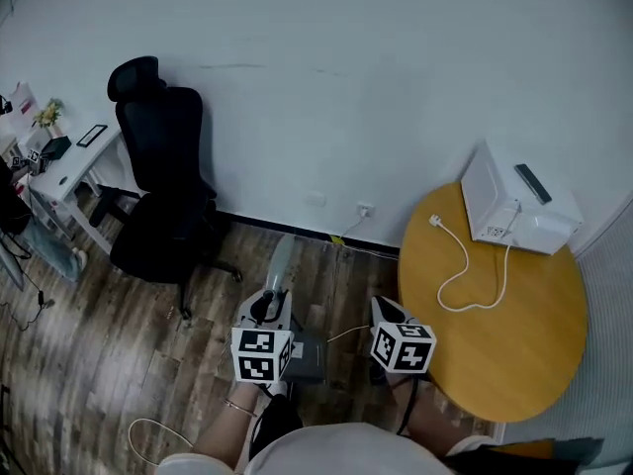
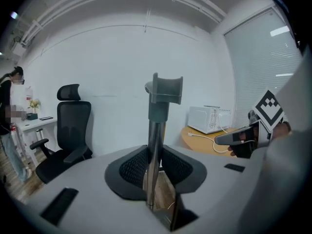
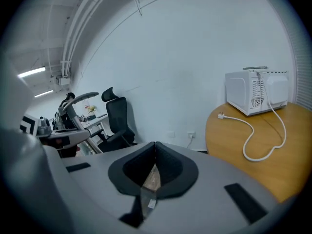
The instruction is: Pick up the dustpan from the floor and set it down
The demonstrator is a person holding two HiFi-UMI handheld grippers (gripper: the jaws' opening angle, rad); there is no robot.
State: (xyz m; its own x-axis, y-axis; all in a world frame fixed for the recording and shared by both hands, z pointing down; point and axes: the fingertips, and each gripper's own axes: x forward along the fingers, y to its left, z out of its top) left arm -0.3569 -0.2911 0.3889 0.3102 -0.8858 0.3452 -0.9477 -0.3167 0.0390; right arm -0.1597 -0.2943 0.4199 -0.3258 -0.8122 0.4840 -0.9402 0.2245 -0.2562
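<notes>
The dustpan's long metal handle (image 1: 281, 263) rises from its grey pan (image 1: 310, 357), which hangs above the wooden floor in front of me. My left gripper (image 1: 269, 305) is shut on that handle. In the left gripper view the pole (image 2: 158, 112) stands upright between the dark pads (image 2: 134, 165), and its grey grip tops it. To the right, my right gripper (image 1: 388, 309) is held at about the same height. Its pads (image 3: 170, 165) meet with nothing between them. In the right gripper view my left gripper (image 3: 62, 138) shows at the left.
A black office chair (image 1: 163, 194) stands at the left by the white wall. A round wooden table (image 1: 514, 349) on the right bears a white microwave (image 1: 516, 206) and its loose cable (image 1: 465, 275). A white desk (image 1: 65, 171) and a person (image 2: 11, 112) are at the far left.
</notes>
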